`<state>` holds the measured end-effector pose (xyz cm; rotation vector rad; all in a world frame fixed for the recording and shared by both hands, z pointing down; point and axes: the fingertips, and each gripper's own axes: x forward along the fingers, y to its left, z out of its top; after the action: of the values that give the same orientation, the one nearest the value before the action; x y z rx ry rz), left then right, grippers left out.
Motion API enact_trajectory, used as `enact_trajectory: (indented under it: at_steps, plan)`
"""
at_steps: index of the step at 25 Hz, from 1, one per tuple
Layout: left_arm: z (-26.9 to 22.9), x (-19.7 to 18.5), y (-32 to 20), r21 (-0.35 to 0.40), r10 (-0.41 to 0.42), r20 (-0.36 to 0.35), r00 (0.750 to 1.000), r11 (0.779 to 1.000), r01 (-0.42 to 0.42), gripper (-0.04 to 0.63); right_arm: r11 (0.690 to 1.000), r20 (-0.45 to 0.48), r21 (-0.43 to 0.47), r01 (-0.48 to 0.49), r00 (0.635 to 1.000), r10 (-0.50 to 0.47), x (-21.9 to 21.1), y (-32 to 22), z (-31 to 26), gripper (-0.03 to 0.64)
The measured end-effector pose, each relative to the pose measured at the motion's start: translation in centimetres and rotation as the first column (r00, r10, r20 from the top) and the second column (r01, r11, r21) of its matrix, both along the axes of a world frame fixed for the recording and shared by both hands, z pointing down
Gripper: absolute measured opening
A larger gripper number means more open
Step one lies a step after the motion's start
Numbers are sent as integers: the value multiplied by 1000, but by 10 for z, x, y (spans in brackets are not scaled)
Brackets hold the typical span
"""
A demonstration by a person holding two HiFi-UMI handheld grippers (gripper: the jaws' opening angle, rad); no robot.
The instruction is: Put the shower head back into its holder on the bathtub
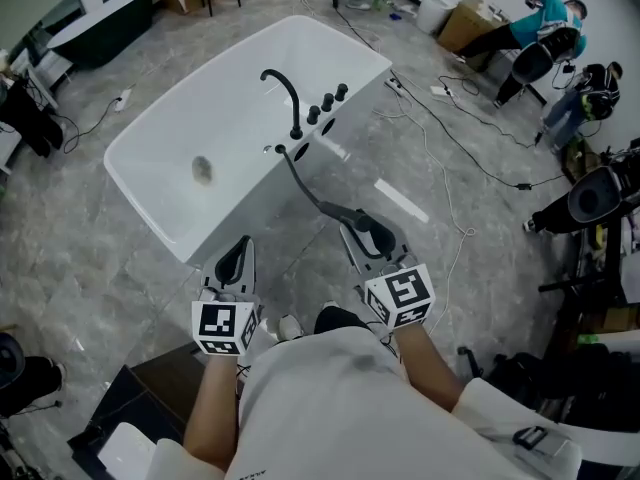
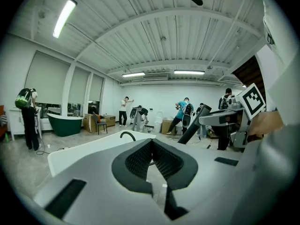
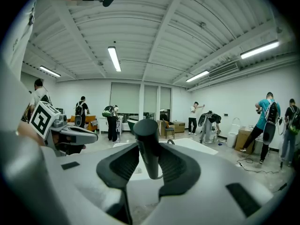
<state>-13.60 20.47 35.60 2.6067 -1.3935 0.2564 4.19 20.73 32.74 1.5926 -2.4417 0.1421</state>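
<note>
- The R claw (image 1: 372,236) had hold of the shower head (image 1: 358,218). Its pads were partway apart & pressed on the dark handle, one on each side.
- In the R claw view the handle stood up btwn the pads, leaning a bit.
- The shower head was not on the tub. It was out over the grey floor (image 1: 420,168), near the long side of the white bathtub (image 1: 150,133) closest to the person.
- A dark hose (image 1: 300,183) ran from the tub's rim, just by the tap (image 1: 285,93), down & across to the shower head.
- I could not tell which bit on the rim was the holder. Too small.
- The L claw (image 1: 240,248) was closed up, tips touching, w/ nothing in it.
- The L claw was near the tub's side, to the left of the R claw. The two claws were apart.
- The tap was black & curved. Three black knobs (image 1: 327,101) sat in a row beside it on the rim.
- A round drain (image 1: 202,170) was in the tub's bottom.
- Each claw had a cube w/ black & white squares near the person's hand: one on the L (image 1: 225,326), one on the R (image 1: 400,296).
- Black cables (image 1: 450,133) lay on the floor past the tub.
- Far off, a person in a teal top (image 1: 545,18) was by a cardboard box (image 1: 465,23).
</note>
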Motion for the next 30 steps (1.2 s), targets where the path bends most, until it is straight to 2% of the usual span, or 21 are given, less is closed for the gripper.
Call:
enact_trajectory:
  at_steps: [7,12,30]
  plan:
    - [4,-8,-3,-12,-5,-4,1000,1000,5,12,1000,11,-1,-9,1000,9,-2,-1,-4,140]
    - [4,0,-17,-12,12,-12,1000,1000,-12,12,1000,17,14,-4,1000,3,3,-16,-8,140]
    - [10,40,-109,-14,9,35,999,1000,-9,12,996,33,68,58,998,-60,30,-112,-24,138]
